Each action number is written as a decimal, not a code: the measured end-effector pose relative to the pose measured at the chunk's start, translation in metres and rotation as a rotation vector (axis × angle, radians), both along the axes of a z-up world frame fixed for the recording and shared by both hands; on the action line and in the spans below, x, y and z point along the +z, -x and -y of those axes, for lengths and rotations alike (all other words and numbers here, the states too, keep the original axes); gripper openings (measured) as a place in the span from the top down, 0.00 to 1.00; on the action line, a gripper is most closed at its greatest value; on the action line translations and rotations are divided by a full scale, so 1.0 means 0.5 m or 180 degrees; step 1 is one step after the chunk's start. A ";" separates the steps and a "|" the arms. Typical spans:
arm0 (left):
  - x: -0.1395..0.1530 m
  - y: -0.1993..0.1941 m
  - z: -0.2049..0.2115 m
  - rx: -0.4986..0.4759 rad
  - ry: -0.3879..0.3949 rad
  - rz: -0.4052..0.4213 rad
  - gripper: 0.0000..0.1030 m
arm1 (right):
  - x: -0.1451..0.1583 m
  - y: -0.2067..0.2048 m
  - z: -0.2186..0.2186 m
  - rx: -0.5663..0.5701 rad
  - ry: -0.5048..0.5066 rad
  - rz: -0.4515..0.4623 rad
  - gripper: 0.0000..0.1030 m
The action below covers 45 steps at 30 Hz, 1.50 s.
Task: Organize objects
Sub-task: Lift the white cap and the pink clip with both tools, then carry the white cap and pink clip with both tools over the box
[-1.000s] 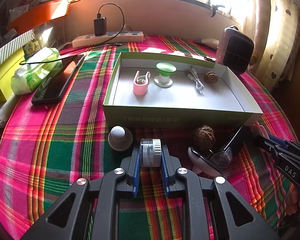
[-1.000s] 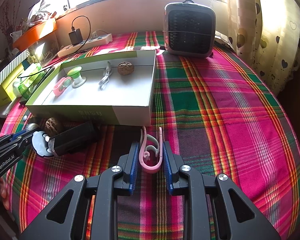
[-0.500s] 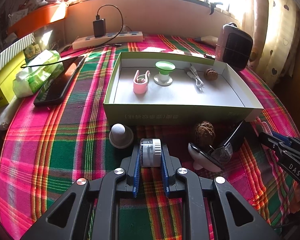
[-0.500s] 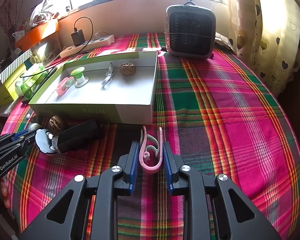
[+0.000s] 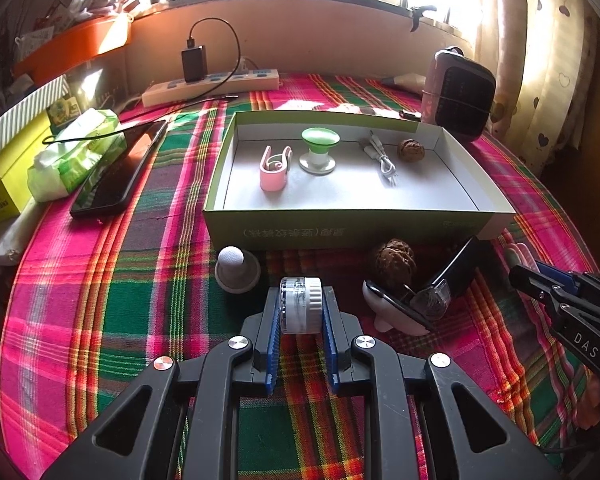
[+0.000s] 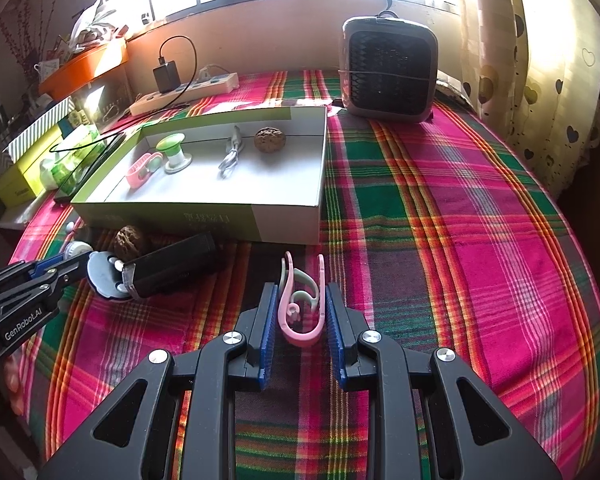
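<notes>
- Little has shifted since the earlier frames: both grippers hold the same objects just above the plaid cloth, and only the view has drifted slightly.
- The left gripper is clamped on a small white-and-clear cylinder, its round faces against the pads.
- The right gripper is closed on a pink clip, whose long axis runs along the fingers, open prongs pointing away towards the box.
- The green open box lies straight ahead of the left gripper and ahead and to the left of the right one; both are near its front wall.
- Inside it already sit another pink clip, a green-topped stand, a white cable and a walnut.
- Judging by this, the cylinder must rise over that wall before release.
- Readable writing: "DAS" on the right gripper as the left view shows it, "GenRobot.AI" on the left gripper in the right view; the print on the box wall is too unclear to read.
</notes>
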<state>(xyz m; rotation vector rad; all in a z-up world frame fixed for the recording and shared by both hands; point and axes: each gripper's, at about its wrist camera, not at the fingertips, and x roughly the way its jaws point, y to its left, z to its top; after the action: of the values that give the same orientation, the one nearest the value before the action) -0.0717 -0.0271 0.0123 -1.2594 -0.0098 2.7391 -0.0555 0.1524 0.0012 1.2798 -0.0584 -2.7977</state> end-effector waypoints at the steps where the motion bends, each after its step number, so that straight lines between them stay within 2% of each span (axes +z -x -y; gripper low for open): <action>1: 0.002 -0.002 0.000 -0.0002 0.0003 -0.0008 0.84 | 0.002 -0.002 0.001 0.0008 0.0003 -0.0012 0.76; 20: 0.057 -0.023 -0.010 -0.0064 0.0023 -0.0251 0.84 | 0.057 -0.017 0.030 0.0179 0.0049 -0.0267 0.76; 32: 0.067 0.004 -0.014 -0.0147 -0.0090 -0.0237 0.84 | 0.076 0.011 0.038 0.0260 0.0095 -0.0302 0.76; 45: 0.082 0.050 -0.035 -0.0286 -0.0078 -0.0260 0.84 | 0.083 0.068 0.039 0.0324 0.0075 -0.0261 0.76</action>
<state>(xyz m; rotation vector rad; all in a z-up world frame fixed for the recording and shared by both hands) -0.0967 -0.0097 0.0533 -1.1130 0.0207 2.7025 -0.0893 0.1328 0.0427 1.1285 -0.0213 -2.7509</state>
